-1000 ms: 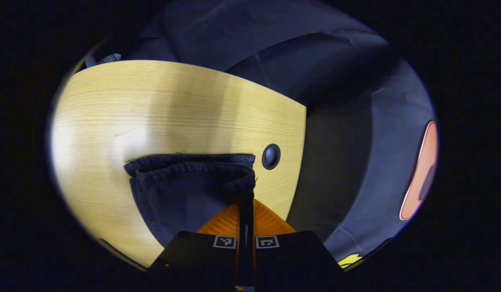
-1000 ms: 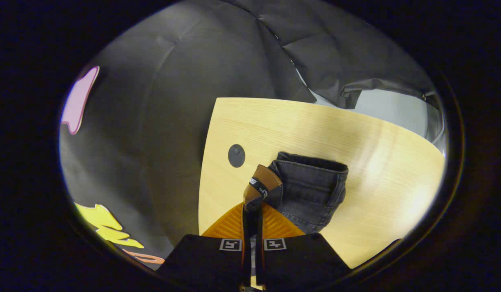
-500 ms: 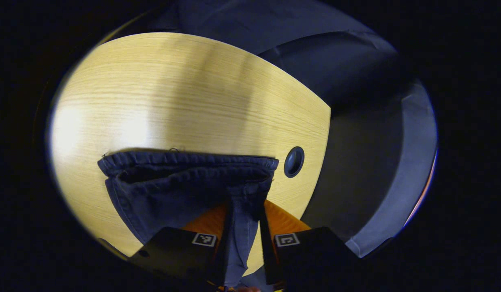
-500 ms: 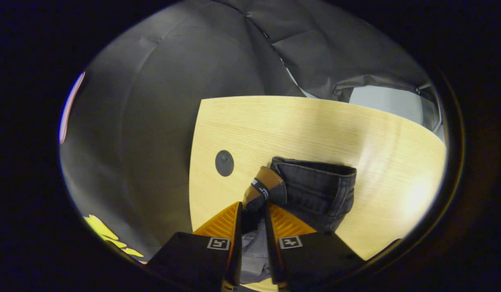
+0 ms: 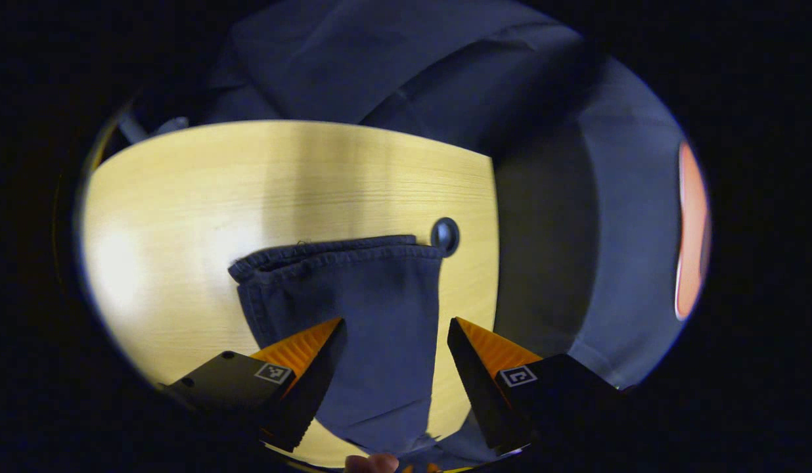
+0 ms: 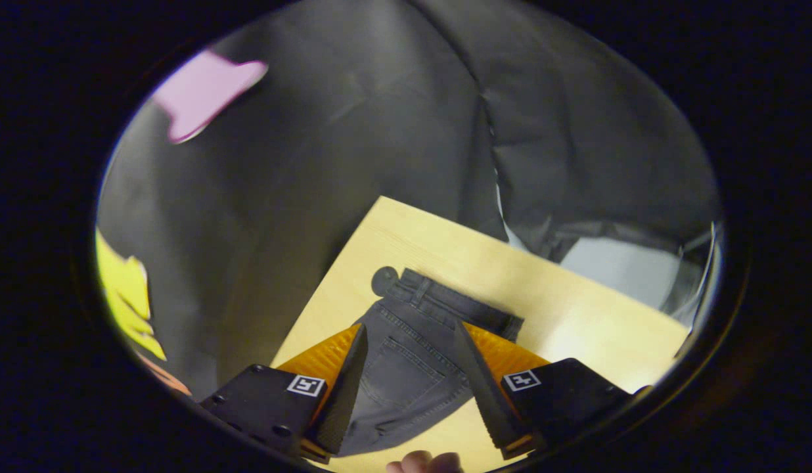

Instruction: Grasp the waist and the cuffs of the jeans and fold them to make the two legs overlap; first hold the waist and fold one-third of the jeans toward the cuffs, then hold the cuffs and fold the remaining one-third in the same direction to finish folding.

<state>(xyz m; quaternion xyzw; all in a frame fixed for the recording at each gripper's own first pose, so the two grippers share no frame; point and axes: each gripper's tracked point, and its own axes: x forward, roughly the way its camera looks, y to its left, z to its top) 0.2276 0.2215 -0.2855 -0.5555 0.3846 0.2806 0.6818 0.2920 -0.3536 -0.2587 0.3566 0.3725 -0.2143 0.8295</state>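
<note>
Dark jeans lie flat on the pale wooden table [image 5: 182,190]. In the left gripper view the stacked cuffs [image 5: 340,253] end just short of a round dark grommet [image 5: 445,235], and the leg runs back between the fingers of my left gripper [image 5: 397,323], which is open and above the cloth. In the right gripper view the waistband [image 6: 452,305] and a back pocket [image 6: 399,368] lie between the spread fingers of my right gripper [image 6: 410,327], open and holding nothing. The waistband's corner covers part of the grommet [image 6: 382,278].
The table's [image 6: 577,315] side edge runs close beside the jeans, with black booth cloth [image 6: 353,144] beyond it. Bare wood stretches past the cuffs. A person's fingertip [image 5: 370,463] shows at the bottom of the left gripper view, and fingertips [image 6: 422,462] show in the right gripper view too.
Both grippers went from shut on the jeans to open and let the cloth go. Cuffs and waist dropped flat onto the table, and both grippers drew back.
</note>
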